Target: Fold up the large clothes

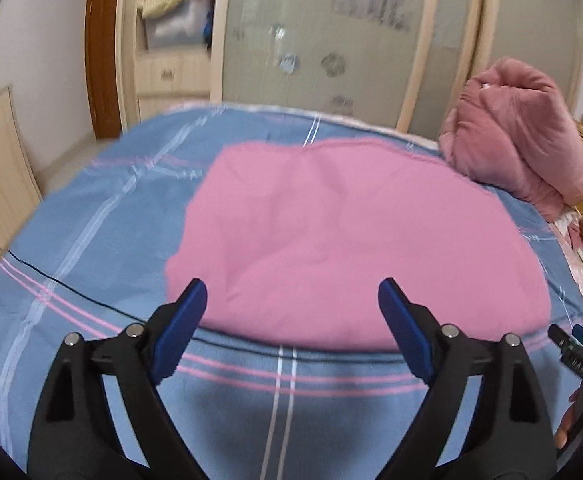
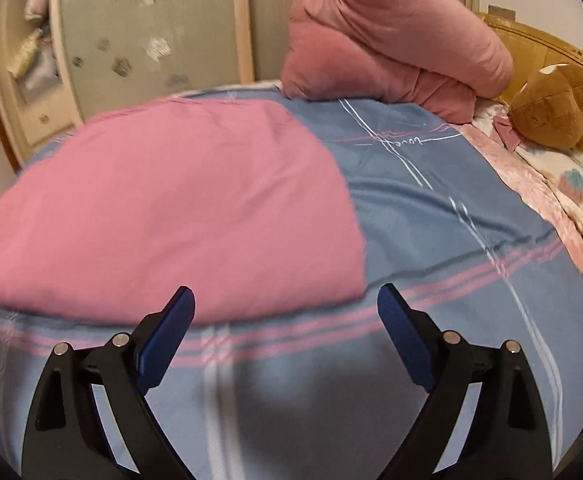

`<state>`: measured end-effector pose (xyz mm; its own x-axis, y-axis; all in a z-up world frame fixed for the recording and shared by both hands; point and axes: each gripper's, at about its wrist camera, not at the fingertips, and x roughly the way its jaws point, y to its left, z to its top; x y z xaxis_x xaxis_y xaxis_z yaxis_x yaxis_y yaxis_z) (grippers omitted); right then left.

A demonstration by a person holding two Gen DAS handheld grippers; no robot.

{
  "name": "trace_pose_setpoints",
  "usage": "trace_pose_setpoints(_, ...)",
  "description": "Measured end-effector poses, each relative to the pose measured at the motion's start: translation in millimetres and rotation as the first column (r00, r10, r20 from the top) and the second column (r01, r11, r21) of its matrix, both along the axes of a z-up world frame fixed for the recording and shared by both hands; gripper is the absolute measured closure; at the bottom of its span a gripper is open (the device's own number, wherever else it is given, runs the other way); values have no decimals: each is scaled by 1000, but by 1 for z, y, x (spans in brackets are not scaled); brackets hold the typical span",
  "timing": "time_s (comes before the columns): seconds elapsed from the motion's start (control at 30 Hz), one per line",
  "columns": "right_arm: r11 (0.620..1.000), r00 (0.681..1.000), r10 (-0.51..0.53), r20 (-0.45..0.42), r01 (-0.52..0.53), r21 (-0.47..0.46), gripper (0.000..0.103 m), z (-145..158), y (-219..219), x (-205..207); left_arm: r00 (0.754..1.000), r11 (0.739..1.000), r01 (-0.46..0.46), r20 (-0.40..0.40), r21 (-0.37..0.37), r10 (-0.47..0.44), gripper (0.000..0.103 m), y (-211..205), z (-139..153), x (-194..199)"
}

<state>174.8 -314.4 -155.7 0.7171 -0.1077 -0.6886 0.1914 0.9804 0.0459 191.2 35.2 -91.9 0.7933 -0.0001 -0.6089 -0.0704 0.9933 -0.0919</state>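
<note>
Blue sheets with pink and white stripes cover the bed [image 1: 91,240]. On top, in the middle, lies the pink cloth [image 1: 351,240], folded flat. Both tools float above the near side of the bed. The left tool [image 1: 291,304] has its blue fingers spread wide, holding nothing. The right tool [image 2: 285,308] is spread wide too, with nothing in it. A bundled pink blanket [image 2: 391,36] sits at the far side, next to a brown stuffed toy [image 2: 551,108].
</note>
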Motion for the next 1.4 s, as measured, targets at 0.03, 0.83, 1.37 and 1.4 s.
trace_pose_setpoints(0.03, 1000, 1000, 11, 20, -11, 2, 10, 4, 11, -16, 1000, 1000, 8, 14, 11, -8, 13, -5, 6, -11)
trace_pose_setpoints(0.83, 983, 957, 121, 264, -78, -167, 1, 109, 101, -175, 978, 981, 50, 192, 187, -86, 2, -88, 73, -200)
trace_pose_setpoints(1.37, 988, 952, 124, 281, -94, -120, 1, 114, 102, -191, 976, 980, 66, 193, 186, -103, 2, -95, 77, -217)
trace_pose_setpoints(1.4, 989, 952, 123, 280, -93, -119, 1, 114, 102, -191, 976, 980, 68, 191, 184, -104, 2, -95, 77, -216)
